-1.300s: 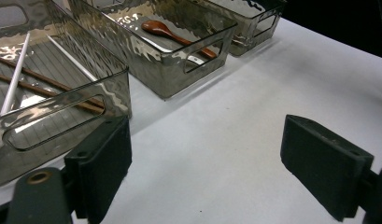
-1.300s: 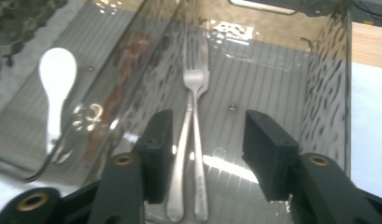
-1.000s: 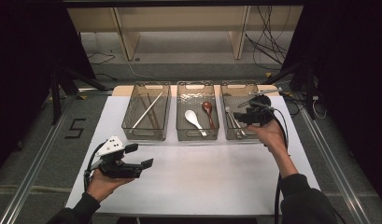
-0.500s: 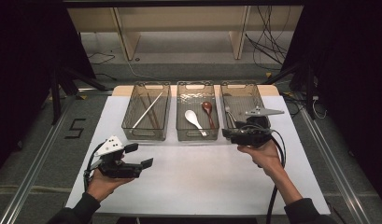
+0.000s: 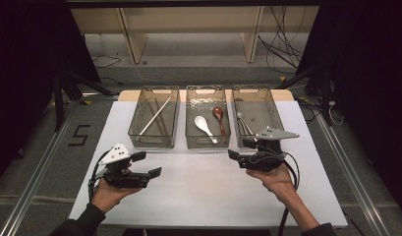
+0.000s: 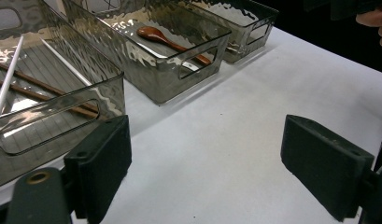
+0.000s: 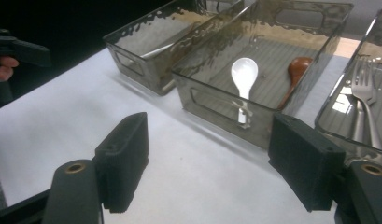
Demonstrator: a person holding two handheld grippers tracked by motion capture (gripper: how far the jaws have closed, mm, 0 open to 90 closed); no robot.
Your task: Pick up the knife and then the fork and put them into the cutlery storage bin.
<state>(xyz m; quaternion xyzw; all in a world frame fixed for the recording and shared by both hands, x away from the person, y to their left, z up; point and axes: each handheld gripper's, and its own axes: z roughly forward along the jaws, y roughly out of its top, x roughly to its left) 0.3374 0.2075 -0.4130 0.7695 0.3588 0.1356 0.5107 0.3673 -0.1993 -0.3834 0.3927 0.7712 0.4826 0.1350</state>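
Left gripper (image 5: pixel 147 164) and right gripper (image 5: pixel 242 149) both wide open, empty, low before the middle bin (image 5: pixel 189 140), fork handles (image 7: pixel 366 126) cut off

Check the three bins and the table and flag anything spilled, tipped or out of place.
Nothing stands out. The three clear bins sit upright in a row on the white table: chopsticks in the left one, white spoon and brown spoon in the middle, forks in the right. Nothing looks spilled.
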